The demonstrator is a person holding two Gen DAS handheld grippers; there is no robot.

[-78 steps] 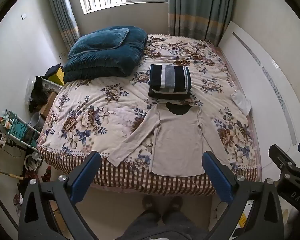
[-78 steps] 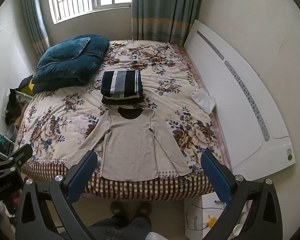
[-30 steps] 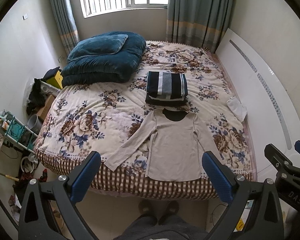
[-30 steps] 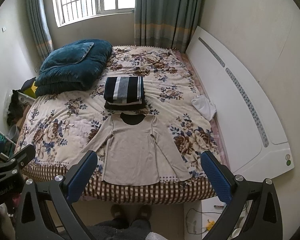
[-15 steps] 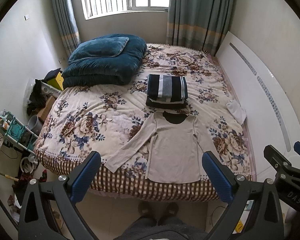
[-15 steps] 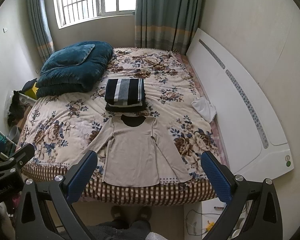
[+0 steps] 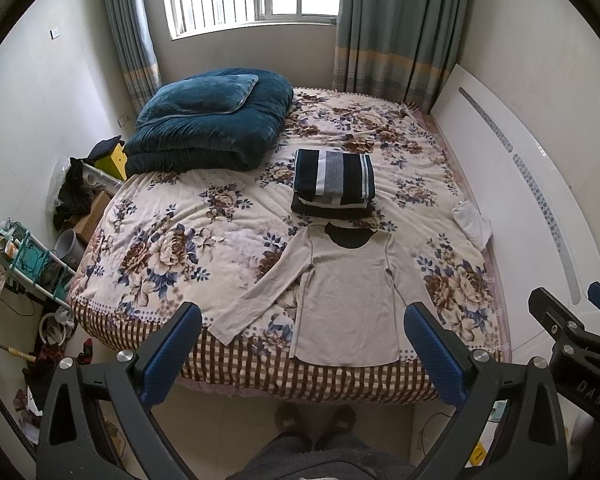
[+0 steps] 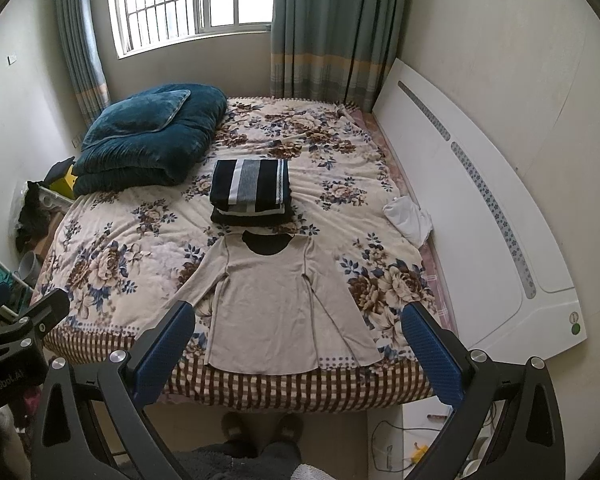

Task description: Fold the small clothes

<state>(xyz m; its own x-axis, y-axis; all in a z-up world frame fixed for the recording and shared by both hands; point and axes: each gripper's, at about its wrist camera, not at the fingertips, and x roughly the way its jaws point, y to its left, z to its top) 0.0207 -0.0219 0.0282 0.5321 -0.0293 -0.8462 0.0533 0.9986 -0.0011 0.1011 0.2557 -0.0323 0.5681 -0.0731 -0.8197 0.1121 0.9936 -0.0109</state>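
A beige long-sleeved top [image 7: 346,300] lies flat on the near edge of the floral bed [image 7: 180,240], neck away from me, both sleeves spread out; it also shows in the right wrist view [image 8: 272,304]. A stack of folded dark striped clothes [image 7: 332,182] sits just beyond its collar, also seen in the right wrist view [image 8: 252,190]. My left gripper [image 7: 304,348] is open and empty, held above the floor in front of the bed. My right gripper [image 8: 296,344] is open and empty beside it.
A folded teal quilt with a pillow [image 7: 208,132] fills the bed's far left. A white cloth [image 7: 472,224] lies at the bed's right edge by the white headboard [image 7: 540,208]. Shelves and clutter [image 7: 28,256] stand on the floor at left. The person's feet [image 7: 316,416] are below.
Both grippers have drawn back and risen a little, so the bed looks smaller and farther. The beige top and the stack have not moved. Both grippers stay open.
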